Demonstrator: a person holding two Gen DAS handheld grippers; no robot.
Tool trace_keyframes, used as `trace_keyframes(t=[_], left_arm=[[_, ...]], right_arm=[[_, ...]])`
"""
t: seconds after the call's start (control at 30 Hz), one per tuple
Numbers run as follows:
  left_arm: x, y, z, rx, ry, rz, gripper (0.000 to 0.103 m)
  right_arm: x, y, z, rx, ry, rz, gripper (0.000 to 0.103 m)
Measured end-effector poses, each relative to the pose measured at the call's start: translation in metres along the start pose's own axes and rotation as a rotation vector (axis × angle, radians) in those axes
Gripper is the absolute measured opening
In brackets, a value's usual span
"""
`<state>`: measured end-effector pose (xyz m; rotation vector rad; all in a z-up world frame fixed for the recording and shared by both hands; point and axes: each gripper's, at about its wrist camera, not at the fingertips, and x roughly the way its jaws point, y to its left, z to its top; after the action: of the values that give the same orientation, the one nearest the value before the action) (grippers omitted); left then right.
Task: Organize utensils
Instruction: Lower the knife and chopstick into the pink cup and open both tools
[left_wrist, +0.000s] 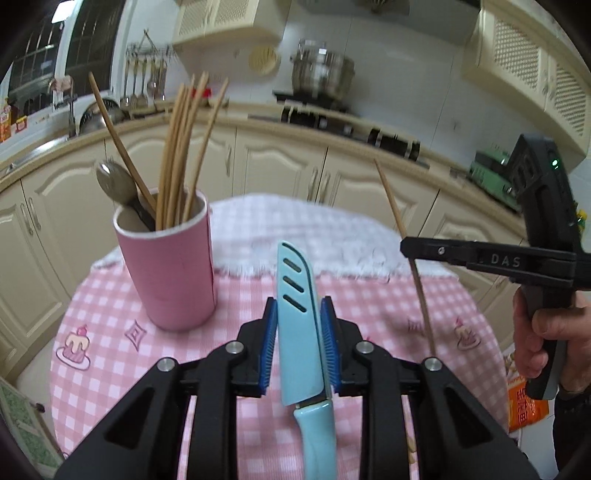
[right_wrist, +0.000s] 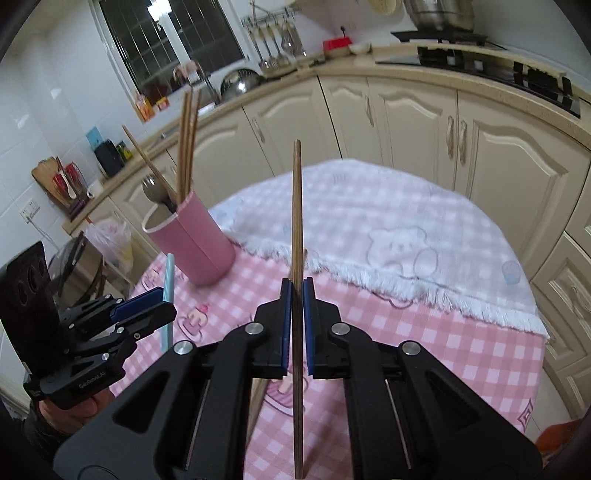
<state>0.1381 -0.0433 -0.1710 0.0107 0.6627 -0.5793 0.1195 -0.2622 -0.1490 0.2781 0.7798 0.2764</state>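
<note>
Fingers (left_wrist: 271, 332) of the left gripper (left_wrist: 299, 328) clamp a sheathed pale-blue knife (left_wrist: 297, 317) pointing toward the tall pink cylindrical holder (left_wrist: 173, 273) just left, nearer than the right gripper (right_wrist: 296, 314), pinching an upright brown wooden chopstick (right_wrist: 297, 221).

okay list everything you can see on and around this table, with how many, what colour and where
knife: one, light blue with blade cover, held in the left gripper
chopstick: one, brown wood, held in the right gripper
pink cup: one, on the table's left, upright
chopsticks in cup: several, wooden, exact count unclear
spoon: one, metal, in the cup
checked tablecloth: one, pink and white
fringed towel: one, white, far side of the table
left gripper: black, blue pads
right gripper: black, blue pads
</note>
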Motion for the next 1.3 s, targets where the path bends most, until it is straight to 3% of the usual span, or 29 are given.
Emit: trace_keyframes(t=[0.17, 0.63, 1.13, 1.3], left_arm=[[-0.02, 0.0, 0.006, 0.004, -0.094, -0.008, 0.022], [-0.062, 0.011, 0.041, 0.006, -0.241, 0.021, 0.022], [-0.134, 0.045, 0.128, 0.049, -0.449, 0.132, 0.022], [-0.131, 0.062, 0.149, 0.038, -0.461, 0.152, 0.022]], right_arm=[[-0.008, 0.009, 0.004, -0.021, -0.032, 0.02, 0.006], [-0.029, 0.046, 0.036, -0.103, -0.14, 0.068, 0.006], [-0.038, 0.124, 0.132, -0.198, -0.363, 0.187, 0.006], [-0.024, 0.139, 0.155, -0.195, -0.393, 0.2, 0.006]])
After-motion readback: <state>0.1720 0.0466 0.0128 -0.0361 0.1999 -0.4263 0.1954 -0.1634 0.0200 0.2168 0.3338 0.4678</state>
